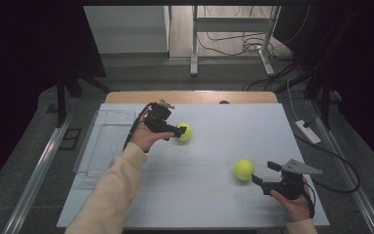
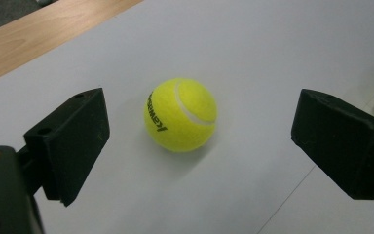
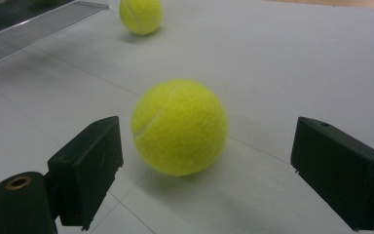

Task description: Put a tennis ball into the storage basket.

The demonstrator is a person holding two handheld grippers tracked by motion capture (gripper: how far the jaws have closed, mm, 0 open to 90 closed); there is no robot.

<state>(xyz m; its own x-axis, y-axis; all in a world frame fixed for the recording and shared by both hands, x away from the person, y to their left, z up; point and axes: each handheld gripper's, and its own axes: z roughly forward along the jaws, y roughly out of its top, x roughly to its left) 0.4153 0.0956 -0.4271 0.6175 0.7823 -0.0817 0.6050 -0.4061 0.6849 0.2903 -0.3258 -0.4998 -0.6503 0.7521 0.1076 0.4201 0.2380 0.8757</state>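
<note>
While both jaw pairs stand spread | left gripper (image 1: 181,131) at far ball (image 2: 180,115), 11 o'clock | right gripper (image 1: 265,173) at near ball (image 3: 179,126), 4 o'clock | risk: ball nudged, rolled away if closed off-centre.

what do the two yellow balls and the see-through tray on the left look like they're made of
The yellow tennis ball by the left tongs looks felt-covered: matte fuzzy nap, white curved seam, black printed lettering. The yellow tennis ball by the right tongs shows the same fuzzy surface and pale seam. The clear rectangular tray is probably hard plastic, perhaps acrylic: transparent with glossy edges.
</note>
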